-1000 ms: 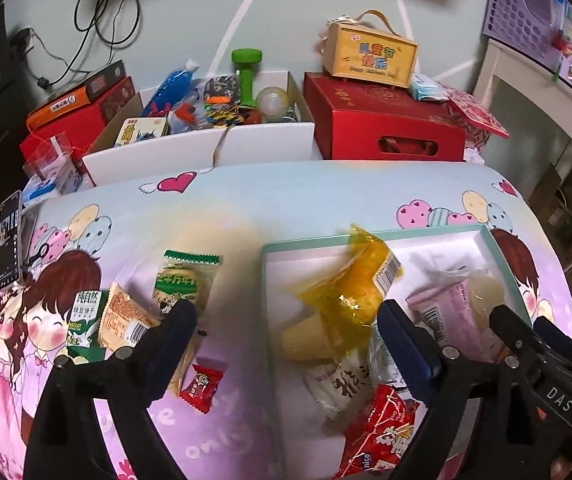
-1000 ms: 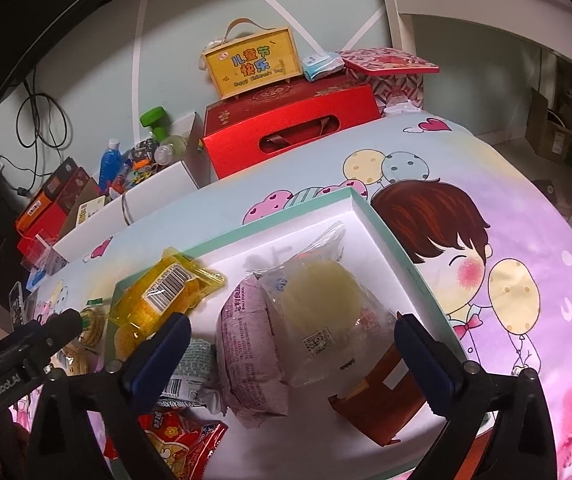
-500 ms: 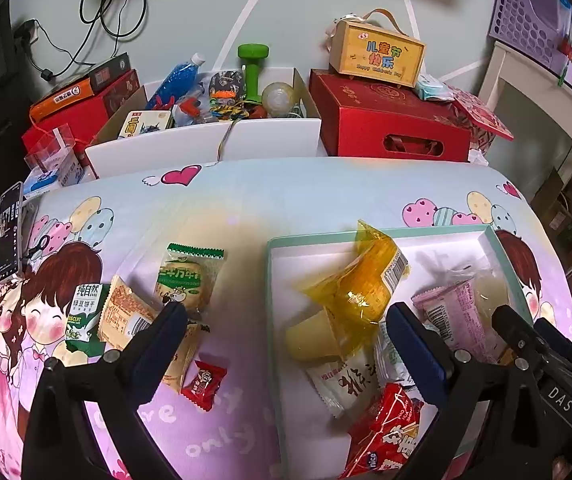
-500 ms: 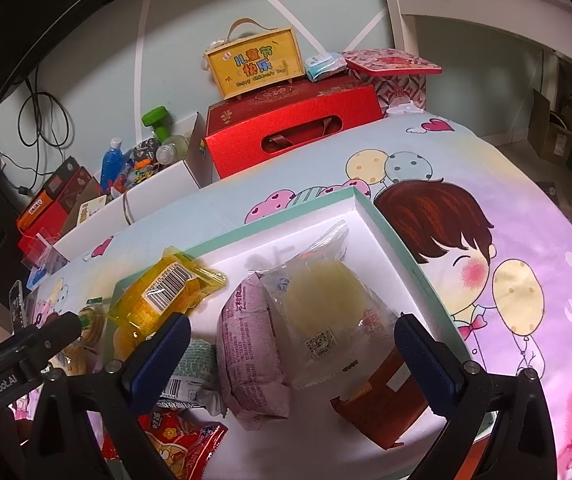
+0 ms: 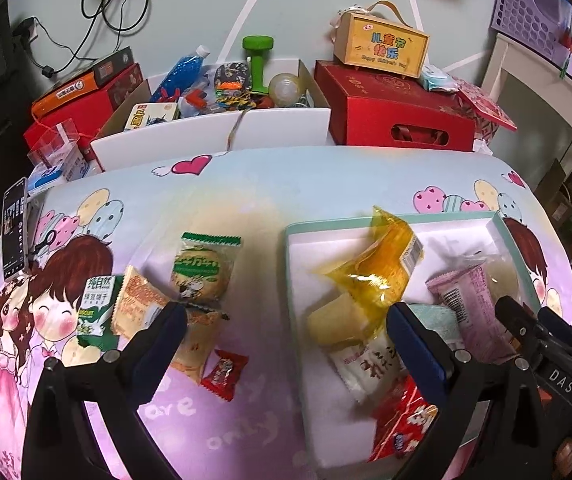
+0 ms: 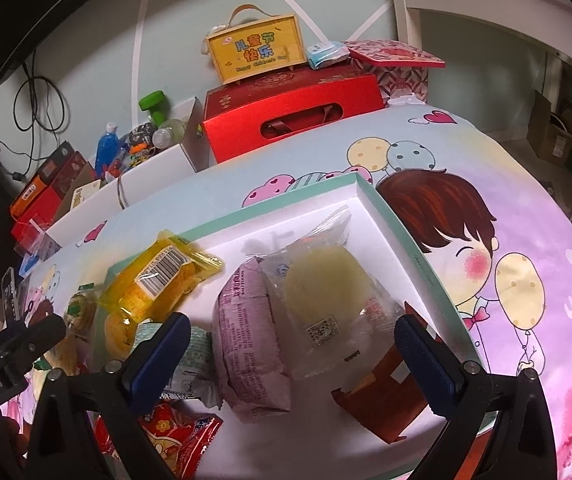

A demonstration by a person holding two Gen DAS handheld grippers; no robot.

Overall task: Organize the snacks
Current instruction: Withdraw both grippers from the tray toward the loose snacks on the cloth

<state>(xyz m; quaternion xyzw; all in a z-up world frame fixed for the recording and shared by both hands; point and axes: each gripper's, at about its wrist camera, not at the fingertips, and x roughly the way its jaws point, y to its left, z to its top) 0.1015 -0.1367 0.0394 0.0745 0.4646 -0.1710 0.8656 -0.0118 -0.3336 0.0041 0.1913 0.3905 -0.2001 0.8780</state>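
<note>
left claw [image 5: 282, 330]: wide, empty; jaws just opened further.
yellow packet [image 5: 374, 276]: now lying free in tray [image 5: 390, 218].
right claw [image 6: 290, 338]: wide, nothing gripped (over tray).
loose snacks [image 5: 198, 268]: 5 left on bench.

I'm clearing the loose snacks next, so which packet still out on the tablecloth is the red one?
The small red packet, lowest of the loose group left of the tray. The others there are green-and-white or orange.
</note>
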